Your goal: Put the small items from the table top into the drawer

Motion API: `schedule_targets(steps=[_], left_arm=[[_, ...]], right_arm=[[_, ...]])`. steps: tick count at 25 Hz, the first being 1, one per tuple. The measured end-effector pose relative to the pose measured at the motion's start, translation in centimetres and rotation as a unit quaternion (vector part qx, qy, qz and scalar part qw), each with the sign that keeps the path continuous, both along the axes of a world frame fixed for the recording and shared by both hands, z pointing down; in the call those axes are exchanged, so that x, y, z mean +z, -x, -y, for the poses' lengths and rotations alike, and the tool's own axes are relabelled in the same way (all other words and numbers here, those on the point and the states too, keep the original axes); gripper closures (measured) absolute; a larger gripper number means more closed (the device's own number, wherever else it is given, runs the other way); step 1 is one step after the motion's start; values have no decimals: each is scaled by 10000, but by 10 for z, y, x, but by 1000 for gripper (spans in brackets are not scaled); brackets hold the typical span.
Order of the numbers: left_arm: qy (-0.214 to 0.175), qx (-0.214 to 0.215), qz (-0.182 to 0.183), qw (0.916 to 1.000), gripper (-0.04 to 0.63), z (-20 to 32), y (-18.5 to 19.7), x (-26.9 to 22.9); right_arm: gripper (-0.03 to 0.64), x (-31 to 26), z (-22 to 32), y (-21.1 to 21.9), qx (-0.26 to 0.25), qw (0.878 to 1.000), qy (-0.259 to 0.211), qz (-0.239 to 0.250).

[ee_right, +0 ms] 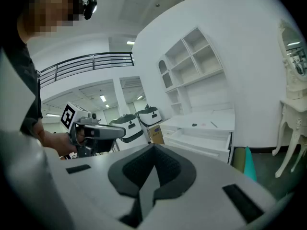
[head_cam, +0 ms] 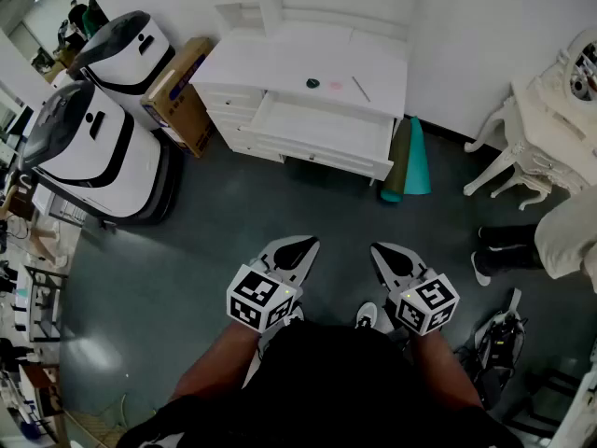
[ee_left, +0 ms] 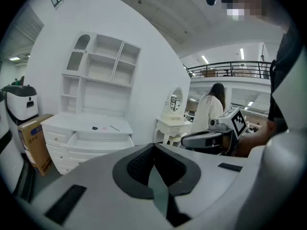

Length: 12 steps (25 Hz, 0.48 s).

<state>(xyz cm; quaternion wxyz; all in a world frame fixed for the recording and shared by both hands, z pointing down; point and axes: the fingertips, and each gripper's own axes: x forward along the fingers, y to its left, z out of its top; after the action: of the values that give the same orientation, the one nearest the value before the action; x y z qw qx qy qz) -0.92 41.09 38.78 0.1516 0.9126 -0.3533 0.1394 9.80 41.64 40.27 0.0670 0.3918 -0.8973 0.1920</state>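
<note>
A white desk (head_cam: 280, 59) stands across the dark floor, its drawer (head_cam: 317, 124) pulled open and bare inside. On the desk top lie a small dark round item (head_cam: 312, 83), a pink item (head_cam: 335, 86) and a thin stick (head_cam: 360, 89). The same items show far off in the left gripper view: dark item (ee_left: 94, 127), stick (ee_left: 114, 128). My left gripper (head_cam: 303, 245) and right gripper (head_cam: 381, 250) are held close to my body, well short of the desk. Both are shut with nothing in them.
Two white-and-black machines (head_cam: 89, 143) and a cardboard box (head_cam: 182, 91) stand left of the desk. Rolled teal and olive mats (head_cam: 410, 157) lean at its right corner. An ornate white table (head_cam: 541, 129) and a person (head_cam: 560, 236) are at the right.
</note>
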Motion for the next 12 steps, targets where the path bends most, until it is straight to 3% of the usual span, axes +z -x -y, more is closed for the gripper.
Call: schedule_targets(steps=[12], left_arm=[[0,16,-5,10000,592,-4,2,-2]], right_arm=[[594,0,-3,3,-13,10000,18,-25]])
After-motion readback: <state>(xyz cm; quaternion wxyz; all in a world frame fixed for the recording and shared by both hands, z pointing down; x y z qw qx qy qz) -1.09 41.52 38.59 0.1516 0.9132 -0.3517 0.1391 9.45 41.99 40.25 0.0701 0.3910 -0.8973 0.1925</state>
